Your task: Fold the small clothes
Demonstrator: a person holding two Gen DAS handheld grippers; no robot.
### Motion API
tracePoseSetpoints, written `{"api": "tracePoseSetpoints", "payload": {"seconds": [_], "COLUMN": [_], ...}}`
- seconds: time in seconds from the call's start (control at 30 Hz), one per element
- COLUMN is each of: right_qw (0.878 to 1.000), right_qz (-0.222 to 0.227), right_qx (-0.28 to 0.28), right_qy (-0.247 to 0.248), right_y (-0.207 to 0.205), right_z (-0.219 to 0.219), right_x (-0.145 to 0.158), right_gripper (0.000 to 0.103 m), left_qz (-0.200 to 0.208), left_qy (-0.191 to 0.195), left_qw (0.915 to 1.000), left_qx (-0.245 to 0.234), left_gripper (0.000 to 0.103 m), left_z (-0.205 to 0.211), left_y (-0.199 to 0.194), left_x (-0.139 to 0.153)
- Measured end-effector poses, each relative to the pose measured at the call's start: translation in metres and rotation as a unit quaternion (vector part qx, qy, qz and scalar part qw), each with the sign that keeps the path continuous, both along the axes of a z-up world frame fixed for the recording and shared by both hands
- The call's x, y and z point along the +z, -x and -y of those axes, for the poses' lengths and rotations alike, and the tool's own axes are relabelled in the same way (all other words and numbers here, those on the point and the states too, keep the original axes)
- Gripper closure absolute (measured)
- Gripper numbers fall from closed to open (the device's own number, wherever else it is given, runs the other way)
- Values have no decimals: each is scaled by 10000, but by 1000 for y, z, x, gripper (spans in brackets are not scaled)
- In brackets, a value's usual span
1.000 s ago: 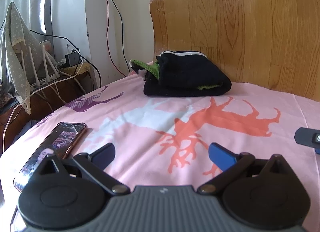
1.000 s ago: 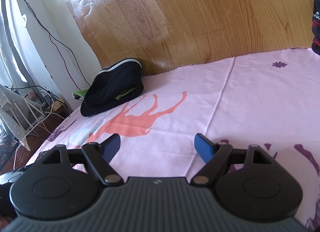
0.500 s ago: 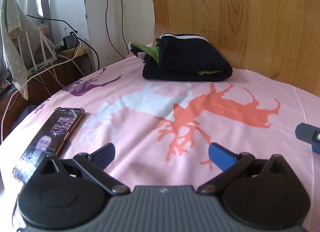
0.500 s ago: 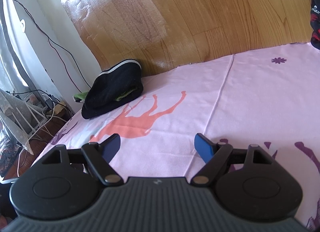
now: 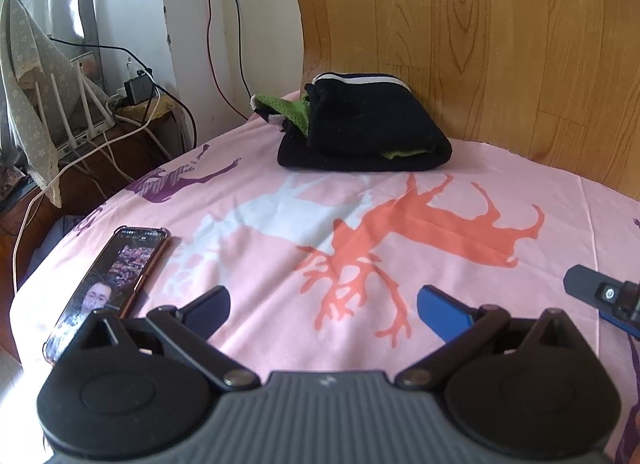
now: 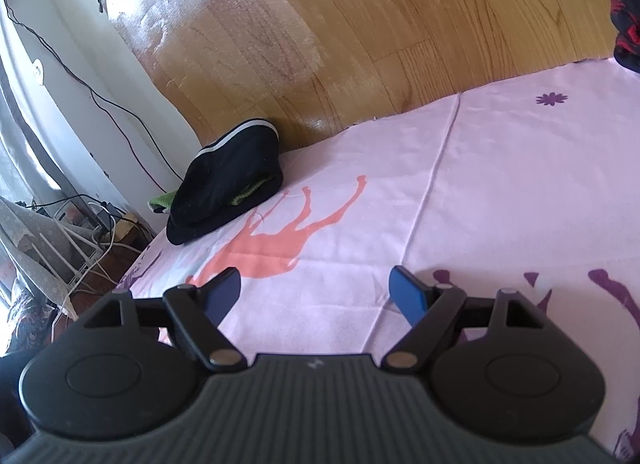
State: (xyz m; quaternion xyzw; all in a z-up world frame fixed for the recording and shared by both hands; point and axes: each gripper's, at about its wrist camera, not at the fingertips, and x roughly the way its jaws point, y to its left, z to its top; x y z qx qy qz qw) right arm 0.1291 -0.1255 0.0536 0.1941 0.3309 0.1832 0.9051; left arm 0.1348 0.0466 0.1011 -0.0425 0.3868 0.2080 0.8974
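Note:
A folded black garment with a white stripe and green edges (image 5: 364, 128) lies at the far end of the pink bed sheet (image 5: 280, 224), against the wooden headboard; it also shows in the right wrist view (image 6: 228, 192). My left gripper (image 5: 324, 306) is open and empty, low over the sheet, well short of the garment. My right gripper (image 6: 316, 292) is open and empty over the sheet, with the garment far to its front left. Part of the right gripper shows at the right edge of the left wrist view (image 5: 604, 296).
A phone (image 5: 108, 284) with a lit screen lies on the sheet's left edge. A side table with cables, a charger and a router (image 5: 88, 120) stands left of the bed. A dark red-and-black cloth (image 6: 626, 12) sits at the far right by the wooden headboard (image 6: 360, 24).
Both grippers have risen a little and pitched down, so the garment and phone sit slightly lower in view. Both stay open and empty.

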Motion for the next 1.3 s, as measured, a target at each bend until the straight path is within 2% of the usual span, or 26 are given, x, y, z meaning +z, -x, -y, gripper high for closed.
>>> {"api": "tracePoseSetpoints", "payload": {"seconds": [1.3], "right_qw": [10000], "right_qz": [-19], "right_qx": [24], "right_qy": [-15], "right_y": [0], "right_z": [2], "right_x": [1], "right_gripper": [20], "left_qz": [6], "left_qy": [-420], "left_qw": [9988], "left_qx": [260], "left_gripper": [0], "left_z": [1], "left_y": [-2], "left_x": [7]}}
